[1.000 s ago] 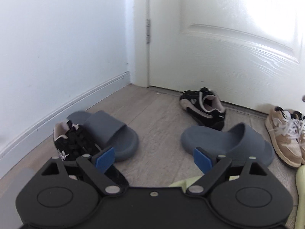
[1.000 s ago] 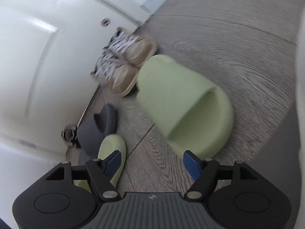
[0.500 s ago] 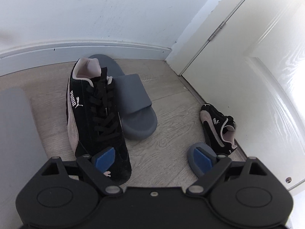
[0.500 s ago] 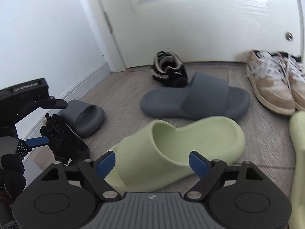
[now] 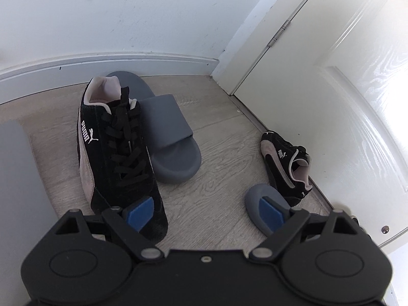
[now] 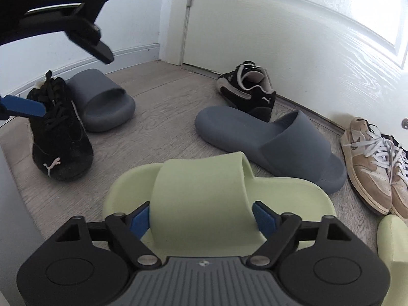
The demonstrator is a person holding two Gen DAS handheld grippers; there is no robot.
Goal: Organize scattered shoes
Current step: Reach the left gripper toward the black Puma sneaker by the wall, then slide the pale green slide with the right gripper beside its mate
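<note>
Now the right gripper (image 6: pixel 201 218), a second ago over the floor beside the green slide (image 6: pixel 216 199), straddles its strap, jaws closing, pads perhaps not yet pressing. The left gripper (image 5: pixel 206 210), jaws spread on nothing, has swung toward the black sneaker (image 5: pixel 114 148) lying against a grey slide (image 5: pixel 168 132) by the baseboard (image 5: pixel 102 63).

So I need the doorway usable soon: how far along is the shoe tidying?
Early. Done: only the tan sneakers sit paired beside the door. In hand: the right gripper is closing around the green slide's strap; the left gripper hovers open at a black sneaker's toe. Left: that sneaker's mate lies apart by the door, the two grey slides are separated, and a second green slide waits.
</note>
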